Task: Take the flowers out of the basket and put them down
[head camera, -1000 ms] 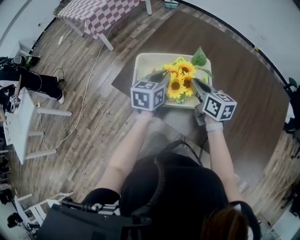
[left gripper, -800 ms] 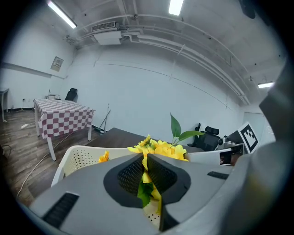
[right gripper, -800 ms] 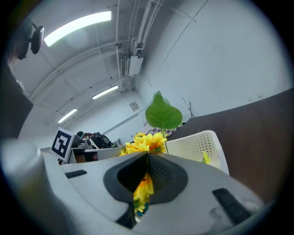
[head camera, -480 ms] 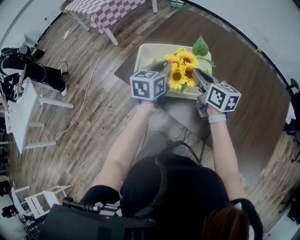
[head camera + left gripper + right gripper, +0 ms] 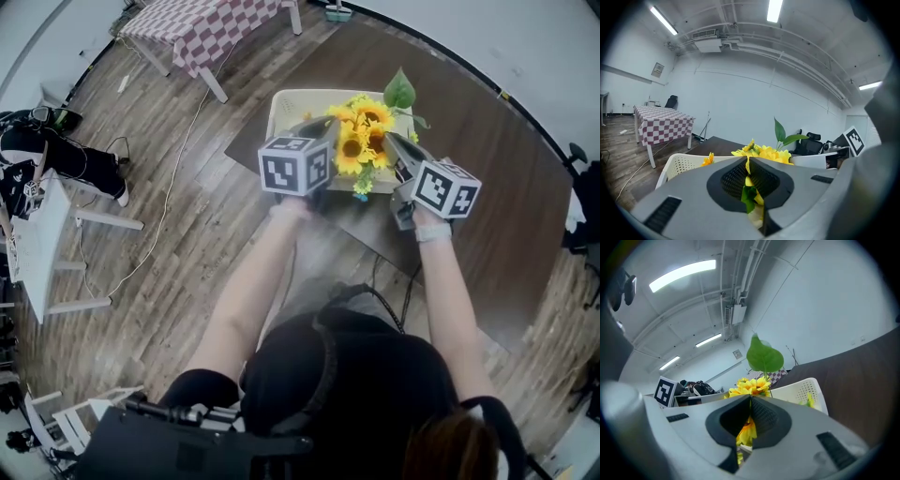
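Observation:
A bunch of yellow sunflowers (image 5: 361, 141) with a big green leaf (image 5: 399, 91) hangs just above the cream plastic basket (image 5: 281, 108). My left gripper (image 5: 328, 136) holds it from the left. Its jaws have just been closing, and a stem and petals are pinched between them (image 5: 747, 159). From the right, my right gripper (image 5: 391, 142) is shut on petals of the same bunch (image 5: 750, 401). The blooms (image 5: 764, 152) rise past the left jaws. In the right gripper view the leaf (image 5: 764, 357) stands above the blooms (image 5: 750, 386). The basket (image 5: 801, 390) lies behind.
The basket stands on a dark brown table (image 5: 487, 187). A table with a checked cloth (image 5: 206, 23) stands on the wooden floor at the back left. A white bench (image 5: 37, 244) is at the far left, and a cable (image 5: 178, 159) trails across the floor.
Both grippers have risen a little with the sunflower bunch between them. Its lower end now hangs over the basket's near edge.

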The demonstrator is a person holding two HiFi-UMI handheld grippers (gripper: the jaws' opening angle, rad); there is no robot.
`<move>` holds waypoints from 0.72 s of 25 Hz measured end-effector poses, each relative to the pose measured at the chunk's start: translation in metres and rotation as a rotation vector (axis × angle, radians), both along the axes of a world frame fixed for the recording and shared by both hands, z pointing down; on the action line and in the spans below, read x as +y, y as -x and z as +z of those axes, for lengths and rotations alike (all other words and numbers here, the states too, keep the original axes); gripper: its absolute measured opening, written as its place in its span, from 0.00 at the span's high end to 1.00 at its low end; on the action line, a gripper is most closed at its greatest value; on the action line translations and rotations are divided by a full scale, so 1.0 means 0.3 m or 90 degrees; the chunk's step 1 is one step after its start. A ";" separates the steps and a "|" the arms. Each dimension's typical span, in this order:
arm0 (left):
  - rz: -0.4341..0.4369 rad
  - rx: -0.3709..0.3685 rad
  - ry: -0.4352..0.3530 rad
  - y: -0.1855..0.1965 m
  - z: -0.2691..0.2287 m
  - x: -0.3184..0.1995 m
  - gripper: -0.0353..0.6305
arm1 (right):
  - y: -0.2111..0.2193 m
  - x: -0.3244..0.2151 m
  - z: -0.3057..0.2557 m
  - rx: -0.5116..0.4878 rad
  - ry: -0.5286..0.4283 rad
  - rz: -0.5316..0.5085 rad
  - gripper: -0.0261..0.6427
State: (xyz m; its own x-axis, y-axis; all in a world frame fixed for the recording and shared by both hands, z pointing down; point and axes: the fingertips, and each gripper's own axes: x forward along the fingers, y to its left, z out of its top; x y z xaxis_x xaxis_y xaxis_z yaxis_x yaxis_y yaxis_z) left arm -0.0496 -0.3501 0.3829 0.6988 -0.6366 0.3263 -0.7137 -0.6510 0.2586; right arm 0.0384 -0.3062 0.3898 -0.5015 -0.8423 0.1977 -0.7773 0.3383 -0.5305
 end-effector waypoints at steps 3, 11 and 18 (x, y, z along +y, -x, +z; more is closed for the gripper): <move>0.014 0.002 -0.002 -0.004 -0.013 0.005 0.93 | -0.003 0.008 -0.023 -0.001 -0.003 0.017 0.95; 0.054 0.013 -0.013 -0.018 -0.066 0.016 0.93 | -0.014 0.034 -0.069 -0.012 -0.014 0.061 0.95; 0.081 0.028 -0.020 -0.028 -0.090 0.044 0.93 | -0.018 0.074 -0.095 -0.007 -0.022 0.089 0.95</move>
